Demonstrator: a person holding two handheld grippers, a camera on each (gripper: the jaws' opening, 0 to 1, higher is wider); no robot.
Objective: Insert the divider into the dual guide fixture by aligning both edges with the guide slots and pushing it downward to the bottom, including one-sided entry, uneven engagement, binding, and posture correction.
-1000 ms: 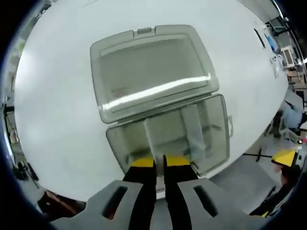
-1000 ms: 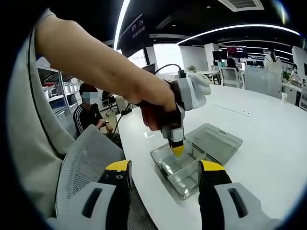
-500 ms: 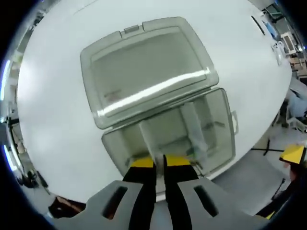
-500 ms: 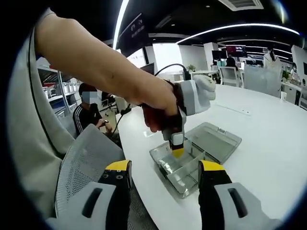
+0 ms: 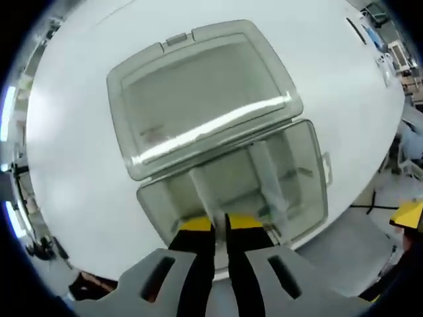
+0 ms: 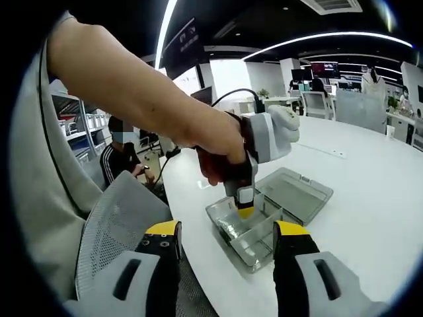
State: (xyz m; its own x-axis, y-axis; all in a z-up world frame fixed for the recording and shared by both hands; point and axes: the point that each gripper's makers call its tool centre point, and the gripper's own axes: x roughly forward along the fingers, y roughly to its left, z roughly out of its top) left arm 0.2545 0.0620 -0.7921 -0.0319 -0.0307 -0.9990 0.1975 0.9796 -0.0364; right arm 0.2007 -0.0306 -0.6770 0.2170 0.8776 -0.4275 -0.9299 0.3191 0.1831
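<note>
Lower than before, the left gripper (image 5: 220, 224) stays pinched on the clear divider (image 5: 206, 191) standing inside the open box (image 5: 301, 191), pressing it down its slots, while the right gripper (image 6: 226, 239) waits open, well back.

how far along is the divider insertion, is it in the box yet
Done: the clear box lies open on the white table, lid folded back. In hand: the left gripper is shut on the divider, its lower part already inside the box; the right gripper hangs open, off the table's edge. Left: pushing it to the bottom; how deep it sits can't be told.
</note>
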